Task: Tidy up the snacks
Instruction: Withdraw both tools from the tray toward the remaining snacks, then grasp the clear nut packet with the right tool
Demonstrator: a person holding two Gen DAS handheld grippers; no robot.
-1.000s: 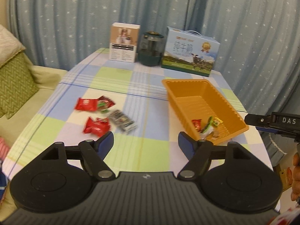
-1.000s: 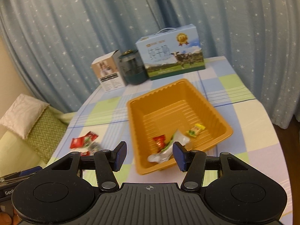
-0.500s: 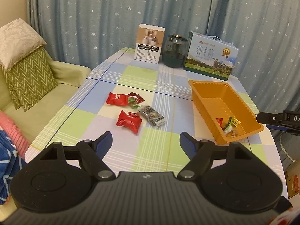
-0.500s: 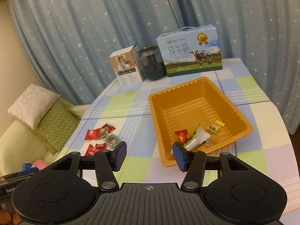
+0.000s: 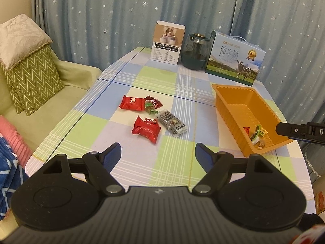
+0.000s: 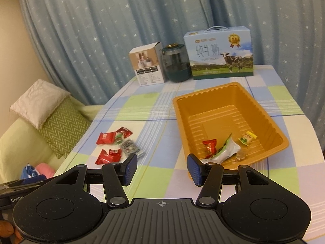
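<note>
An orange tray (image 5: 233,109) (image 6: 264,113) stands on the right of the checked table and holds several small snack packets (image 6: 225,148). Loose snacks lie mid-table: a red packet (image 5: 131,103), a dark red one (image 5: 153,102), a crumpled red packet (image 5: 146,130) and a grey packet (image 5: 172,123); they also show in the right wrist view (image 6: 115,145). My left gripper (image 5: 158,156) is open and empty, above the table's near edge, short of the snacks. My right gripper (image 6: 161,169) is open and empty, before the tray's near end.
A white product box (image 5: 167,42), a dark green jar (image 5: 195,53) and a blue milk carton (image 5: 234,61) stand along the table's far edge. A sofa with green zigzag cushion (image 5: 32,77) is to the left. Starred curtains hang behind.
Both grippers have pulled back and risen from the table, so snacks and tray look farther away. The left view has swung to centre on the loose snacks. Both stay open.
</note>
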